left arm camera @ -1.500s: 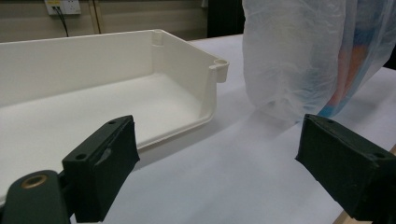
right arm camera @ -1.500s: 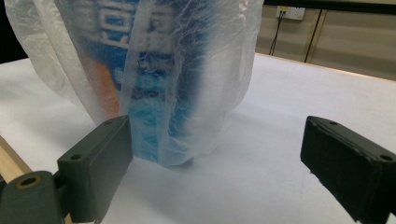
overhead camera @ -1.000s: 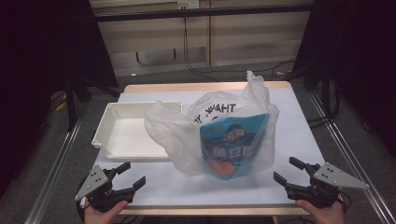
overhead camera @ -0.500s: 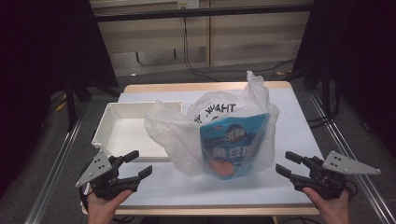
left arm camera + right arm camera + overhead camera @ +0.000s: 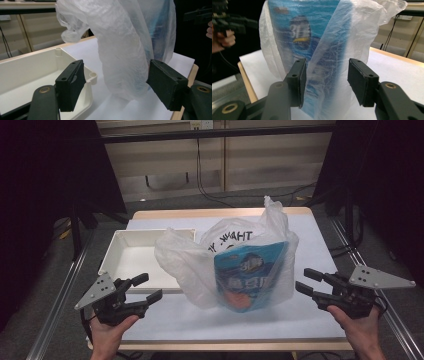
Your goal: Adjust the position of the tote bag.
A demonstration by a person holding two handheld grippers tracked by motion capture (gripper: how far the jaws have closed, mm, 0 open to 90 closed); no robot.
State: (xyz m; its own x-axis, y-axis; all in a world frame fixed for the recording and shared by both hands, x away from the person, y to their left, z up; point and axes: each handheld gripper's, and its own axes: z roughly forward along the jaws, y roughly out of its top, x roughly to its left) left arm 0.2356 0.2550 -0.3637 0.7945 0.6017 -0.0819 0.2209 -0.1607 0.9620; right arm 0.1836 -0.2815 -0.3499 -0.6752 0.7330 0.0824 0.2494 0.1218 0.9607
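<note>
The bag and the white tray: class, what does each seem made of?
The bag: thin translucent plastic film, crinkled, softly glossy; the blue packet shows through it. The white tray: probably rigid moulded plastic, matt, with smooth walls and rounded corner posts.

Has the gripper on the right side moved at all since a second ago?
Yes. The right gripper has risen away from the table's near edge, toward the white plastic bag, and its jaws have just been closing with nothing between them.
</note>
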